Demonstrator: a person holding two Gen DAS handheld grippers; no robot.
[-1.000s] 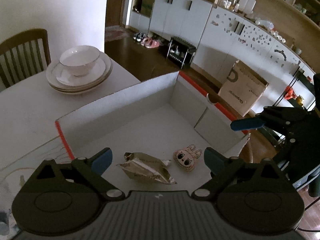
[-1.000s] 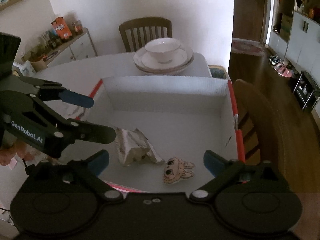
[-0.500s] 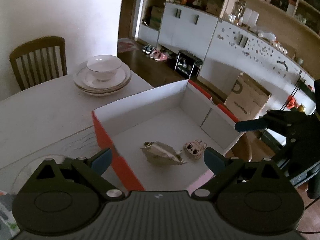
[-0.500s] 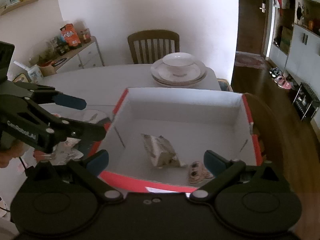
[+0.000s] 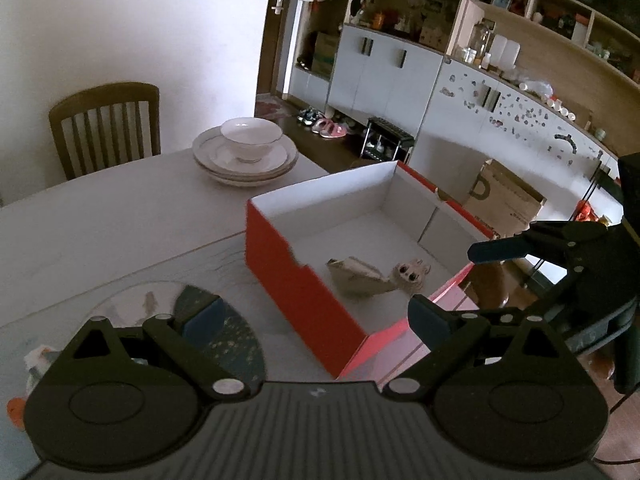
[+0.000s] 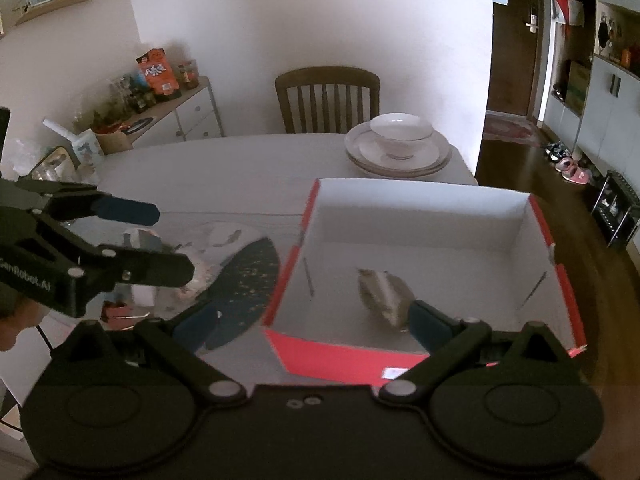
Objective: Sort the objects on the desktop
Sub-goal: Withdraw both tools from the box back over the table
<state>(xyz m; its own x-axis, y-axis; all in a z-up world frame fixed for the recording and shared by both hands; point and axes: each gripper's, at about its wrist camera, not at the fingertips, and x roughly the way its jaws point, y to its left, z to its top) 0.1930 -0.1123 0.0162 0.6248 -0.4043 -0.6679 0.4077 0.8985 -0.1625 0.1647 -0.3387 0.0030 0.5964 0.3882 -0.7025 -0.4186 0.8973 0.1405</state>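
Observation:
A red box with a white inside point(image 5: 304, 296) point(image 6: 560, 280) stands on the table. In it lie a crumpled silver snack packet point(image 5: 356, 278) point(image 6: 384, 292) and a small bunny-face toy point(image 5: 410, 274). My left gripper point(image 5: 316, 320) point(image 6: 160, 240) is open and empty, left of the box above a round dark mat point(image 5: 224, 332) point(image 6: 248, 280). My right gripper point(image 6: 312, 324) point(image 5: 460, 280) is open and empty at the box's near edge. Small loose items point(image 6: 132, 300) lie on the table by the mat, partly hidden by the left gripper.
A bowl on stacked plates point(image 5: 246, 152) point(image 6: 400, 144) sits at the table's far side, with a wooden chair point(image 6: 328, 98) behind. A sideboard with clutter point(image 6: 156, 92) stands at the left. A second chair point(image 5: 492, 284) is beside the box.
Both grippers have pulled back and to the left, away from over the box. The packet and the toy stay in the box. The mat and loose items have come into view.

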